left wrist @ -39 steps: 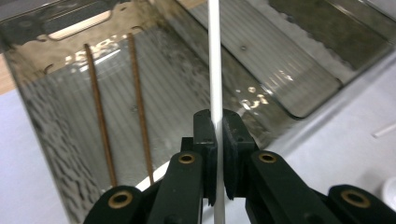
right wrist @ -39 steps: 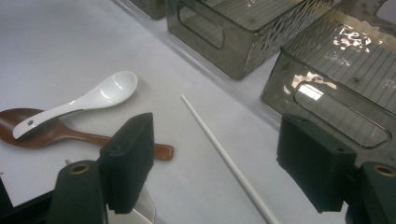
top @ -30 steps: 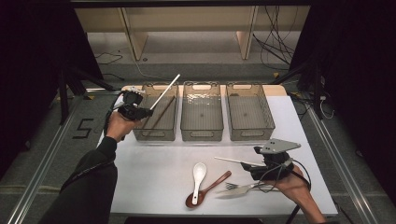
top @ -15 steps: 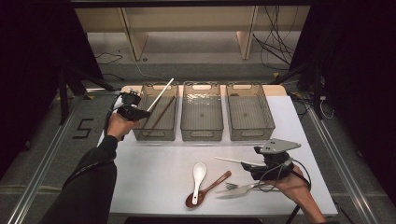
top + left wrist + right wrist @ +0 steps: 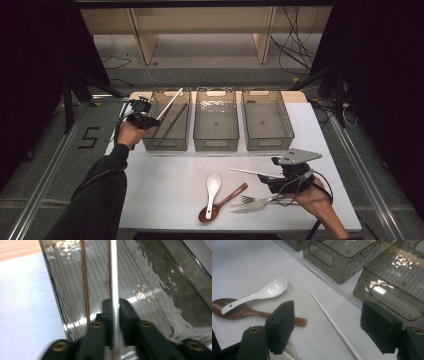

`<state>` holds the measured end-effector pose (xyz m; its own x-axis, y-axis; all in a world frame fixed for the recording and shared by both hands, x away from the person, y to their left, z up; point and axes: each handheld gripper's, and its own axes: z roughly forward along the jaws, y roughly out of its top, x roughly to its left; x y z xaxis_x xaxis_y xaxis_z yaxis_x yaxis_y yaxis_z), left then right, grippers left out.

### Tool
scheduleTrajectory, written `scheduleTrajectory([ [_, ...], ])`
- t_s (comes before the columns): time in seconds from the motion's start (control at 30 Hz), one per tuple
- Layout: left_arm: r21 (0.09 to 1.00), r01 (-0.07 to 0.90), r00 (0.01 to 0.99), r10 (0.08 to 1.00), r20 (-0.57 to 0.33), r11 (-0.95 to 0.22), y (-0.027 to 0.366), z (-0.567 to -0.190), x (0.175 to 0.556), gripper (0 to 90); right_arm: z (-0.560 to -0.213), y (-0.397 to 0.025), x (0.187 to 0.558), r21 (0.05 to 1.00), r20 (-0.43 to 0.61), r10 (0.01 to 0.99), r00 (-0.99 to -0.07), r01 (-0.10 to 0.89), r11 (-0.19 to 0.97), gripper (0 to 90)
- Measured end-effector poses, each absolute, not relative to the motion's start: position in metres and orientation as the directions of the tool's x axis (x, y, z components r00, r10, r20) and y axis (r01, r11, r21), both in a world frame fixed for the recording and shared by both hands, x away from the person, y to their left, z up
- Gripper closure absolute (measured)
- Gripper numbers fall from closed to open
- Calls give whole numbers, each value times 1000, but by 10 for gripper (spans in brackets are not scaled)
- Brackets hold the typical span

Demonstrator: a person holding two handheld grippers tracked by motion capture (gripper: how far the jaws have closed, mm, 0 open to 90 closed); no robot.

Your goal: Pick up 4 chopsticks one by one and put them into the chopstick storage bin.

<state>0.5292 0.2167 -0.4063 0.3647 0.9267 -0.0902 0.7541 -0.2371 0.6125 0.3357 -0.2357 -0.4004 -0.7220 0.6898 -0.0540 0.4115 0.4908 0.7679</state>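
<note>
Item by item, then. Left tongs (image 5: 145,119): pinching a white chopstick (image 5: 169,104) low on its length, jaws pressed on either side of it; the stick slants up and away from them over the left bin (image 5: 168,145). Brown chopsticks (image 5: 171,123) lie inside that bin, just beyond the jaws (one shows close beside the white stick in the left gripper view). Middle bin (image 5: 216,145) and right bin (image 5: 268,145): farther along the same row.

Right tongs (image 5: 329,326): spread wide, gripping nothing, low over the table (image 5: 165,185). A second white chopstick (image 5: 332,322) lies flat between their jaws. To their left: white spoon (image 5: 262,293) resting across a brown spoon (image 5: 244,311). Fork (image 5: 262,201): just beneath them. Two bins stand ahead of them, well apart from the stick.
</note>
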Motion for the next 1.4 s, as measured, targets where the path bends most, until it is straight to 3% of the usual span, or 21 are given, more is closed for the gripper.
scheduleTrajectory([
  [0.13,635,737,382,918,-107,-233,215,-401,523,720,-400,-236,336,767,-54,689,-723,411,492,287],
  [0.27,646,724,414,902,-126,-242,214,-394,514,605,-400,-236,336,765,-56,689,-722,413,494,287],
  [0.37,654,716,425,896,-132,-243,212,-389,504,472,-400,-236,337,761,-63,686,-724,410,502,286],
  [0.63,695,680,491,849,-196,-233,213,-382,473,314,-399,-241,347,733,-66,682,-729,428,529,286],
  [1.03,740,628,576,784,-231,-243,206,-386,432,202,-407,-240,374,614,-69,659,-749,489,620,290],
  [1.4,784,562,639,740,-209,-264,200,-386,398,175,-414,-249,396,486,-68,652,-755,546,683,348],
])
